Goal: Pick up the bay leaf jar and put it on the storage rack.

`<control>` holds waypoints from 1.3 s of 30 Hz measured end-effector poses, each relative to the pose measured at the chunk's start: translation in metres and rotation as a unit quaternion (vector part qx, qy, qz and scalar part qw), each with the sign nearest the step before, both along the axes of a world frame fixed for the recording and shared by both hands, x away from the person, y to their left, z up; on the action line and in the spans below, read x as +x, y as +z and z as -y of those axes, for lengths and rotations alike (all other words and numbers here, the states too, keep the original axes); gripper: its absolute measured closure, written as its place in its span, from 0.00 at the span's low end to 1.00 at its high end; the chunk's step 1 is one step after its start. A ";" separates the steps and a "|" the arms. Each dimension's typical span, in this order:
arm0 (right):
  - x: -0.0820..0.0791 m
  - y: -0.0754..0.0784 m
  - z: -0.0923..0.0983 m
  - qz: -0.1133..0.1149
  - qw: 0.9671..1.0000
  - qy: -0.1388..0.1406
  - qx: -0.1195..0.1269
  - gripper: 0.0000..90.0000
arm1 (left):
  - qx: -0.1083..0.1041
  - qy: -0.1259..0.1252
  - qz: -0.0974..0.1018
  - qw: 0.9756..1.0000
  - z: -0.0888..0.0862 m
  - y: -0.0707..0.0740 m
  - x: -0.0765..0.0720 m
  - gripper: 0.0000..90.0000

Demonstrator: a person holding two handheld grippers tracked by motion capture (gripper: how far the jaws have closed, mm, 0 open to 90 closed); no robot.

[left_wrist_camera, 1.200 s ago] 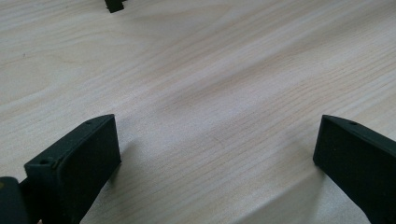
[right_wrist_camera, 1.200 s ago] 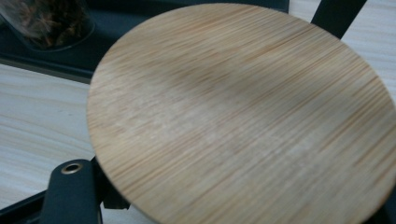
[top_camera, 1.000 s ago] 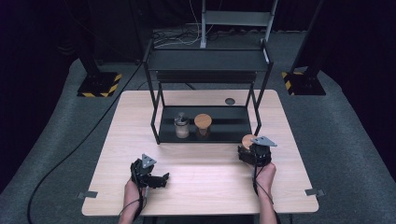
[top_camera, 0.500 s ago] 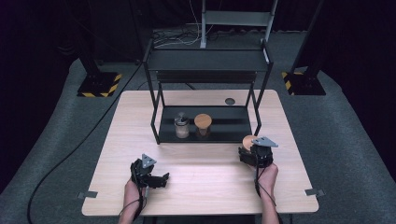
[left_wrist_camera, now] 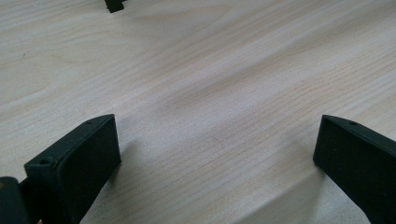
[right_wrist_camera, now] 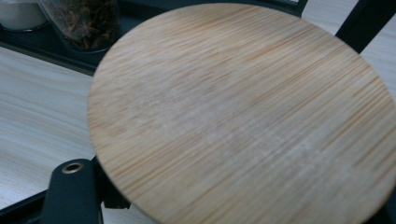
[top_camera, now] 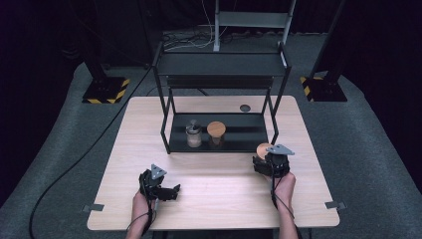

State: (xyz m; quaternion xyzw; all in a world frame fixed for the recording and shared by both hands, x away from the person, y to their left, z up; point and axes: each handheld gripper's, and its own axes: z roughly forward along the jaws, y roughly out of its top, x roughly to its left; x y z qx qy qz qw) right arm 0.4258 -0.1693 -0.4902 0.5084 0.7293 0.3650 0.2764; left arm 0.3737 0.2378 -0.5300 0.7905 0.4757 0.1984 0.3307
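Observation:
My right gripper (top_camera: 265, 157) is at the table's right side, just in front of the black rack's (top_camera: 221, 64) right front leg. It is shut on a round bamboo lid (top_camera: 263, 149). In the right gripper view the bamboo lid (right_wrist_camera: 243, 116) sits face-up over the jaws, and whatever is under it is hidden. One fingertip (right_wrist_camera: 70, 191) shows at the lower left. My left gripper (top_camera: 171, 191) lies on the table (top_camera: 219, 184) near the front left, pointing right. It is open, and in the left gripper view only bare wood (left_wrist_camera: 219, 135) lies between its fingers (left_wrist_camera: 79, 158).
On the rack's lower shelf (top_camera: 249, 142) stand a metal-lidded jar (top_camera: 193, 134) of pale powder and a bamboo-lidded jar (top_camera: 216, 134); the latter, holding star anise (right_wrist_camera: 88, 21), is close ahead of my right gripper. A small dark disc (top_camera: 245, 108) lies behind the rack.

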 end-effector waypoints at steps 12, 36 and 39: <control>0.000 0.003 -0.003 0.000 1.000 0.006 -0.005 0.28 | 0.000 0.000 0.000 1.000 0.000 0.000 0.000 0.00; 0.006 0.016 -0.009 0.005 1.000 0.017 -0.016 0.28 | 0.000 0.000 0.000 1.000 0.000 0.000 0.000 0.00; 0.007 0.017 -0.009 0.005 1.000 0.018 -0.016 0.28 | 0.000 0.000 0.000 1.000 0.000 0.000 0.000 0.00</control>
